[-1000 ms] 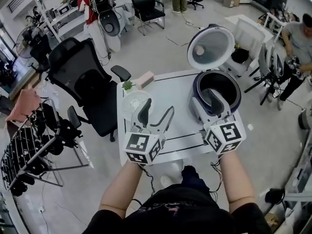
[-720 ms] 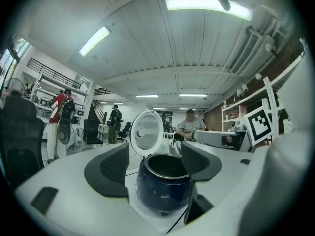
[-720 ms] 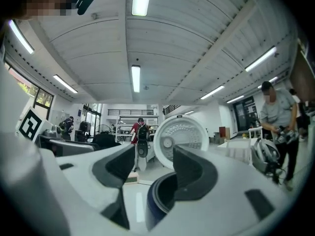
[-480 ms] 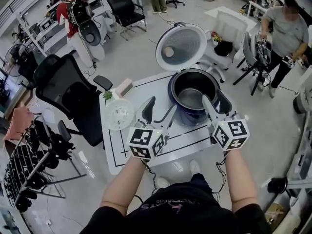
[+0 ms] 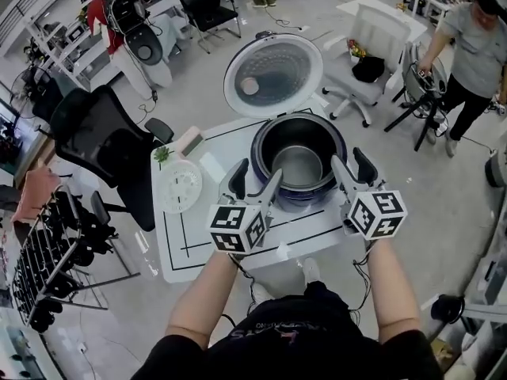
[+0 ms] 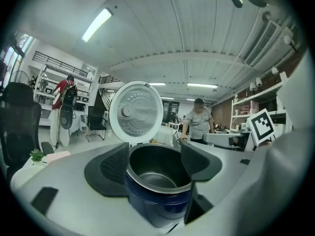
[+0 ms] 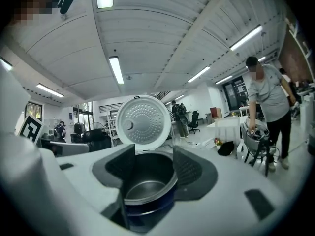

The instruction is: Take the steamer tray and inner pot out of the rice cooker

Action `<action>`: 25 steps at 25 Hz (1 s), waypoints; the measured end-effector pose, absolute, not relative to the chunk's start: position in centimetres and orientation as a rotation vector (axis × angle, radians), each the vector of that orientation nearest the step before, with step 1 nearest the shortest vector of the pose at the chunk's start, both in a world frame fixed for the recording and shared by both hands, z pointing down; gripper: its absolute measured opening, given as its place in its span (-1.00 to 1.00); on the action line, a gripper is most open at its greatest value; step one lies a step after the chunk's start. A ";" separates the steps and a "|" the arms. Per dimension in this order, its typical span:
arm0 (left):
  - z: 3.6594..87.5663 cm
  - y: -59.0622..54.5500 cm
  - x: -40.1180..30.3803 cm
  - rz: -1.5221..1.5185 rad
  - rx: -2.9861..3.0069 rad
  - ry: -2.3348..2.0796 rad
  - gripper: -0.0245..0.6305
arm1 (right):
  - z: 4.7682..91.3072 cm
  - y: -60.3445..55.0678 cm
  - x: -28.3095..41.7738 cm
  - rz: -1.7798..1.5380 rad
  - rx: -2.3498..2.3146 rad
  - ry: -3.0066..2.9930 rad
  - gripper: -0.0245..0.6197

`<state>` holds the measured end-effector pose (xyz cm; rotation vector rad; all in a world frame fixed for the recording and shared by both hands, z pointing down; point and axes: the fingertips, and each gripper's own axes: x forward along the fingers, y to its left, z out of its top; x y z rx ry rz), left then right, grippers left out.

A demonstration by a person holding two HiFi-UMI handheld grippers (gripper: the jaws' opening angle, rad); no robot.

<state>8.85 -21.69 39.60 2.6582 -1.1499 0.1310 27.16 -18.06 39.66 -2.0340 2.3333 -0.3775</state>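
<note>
The dark blue rice cooker [image 5: 295, 199] stands on the white table [image 5: 184, 248] with its round lid [image 5: 273, 75] swung up. Its metal inner pot [image 5: 299, 155] sits inside and looks empty. A white perforated steamer tray [image 5: 181, 185] lies on the table to the cooker's left. My left gripper [image 5: 255, 179] is open at the cooker's near-left rim. My right gripper [image 5: 352, 166] is open at the near-right rim. In the left gripper view the inner pot [image 6: 156, 173] shows between the jaws of the left gripper [image 6: 155, 163]. The right gripper [image 7: 153, 168] likewise frames the inner pot [image 7: 143, 188]. Neither holds anything.
A pink block [image 5: 188, 141] and a small green plant [image 5: 162, 154] sit at the table's far left corner. A black office chair [image 5: 95, 129] stands left of the table, a white chair [image 5: 372, 38] behind the cooker. A person [image 5: 475, 46] stands at the far right.
The head view has swung, so the cooker now lies centred and closer. Both grippers have come to the cooker's near rim, one on each side, still open.
</note>
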 end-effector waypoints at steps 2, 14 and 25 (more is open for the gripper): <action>40.5 -22.2 9.3 0.151 2.635 -1.179 0.05 | 40.7 -18.8 27.9 -0.423 -2.012 2.345 -0.21; 45.1 -24.4 9.9 0.237 2.476 -1.330 0.05 | 45.9 -22.7 28.8 -0.646 -1.893 2.464 -0.21; 47.6 -26.3 10.3 0.258 2.378 -1.432 0.05 | 47.9 -25.0 29.2 -0.721 -1.824 2.531 -0.21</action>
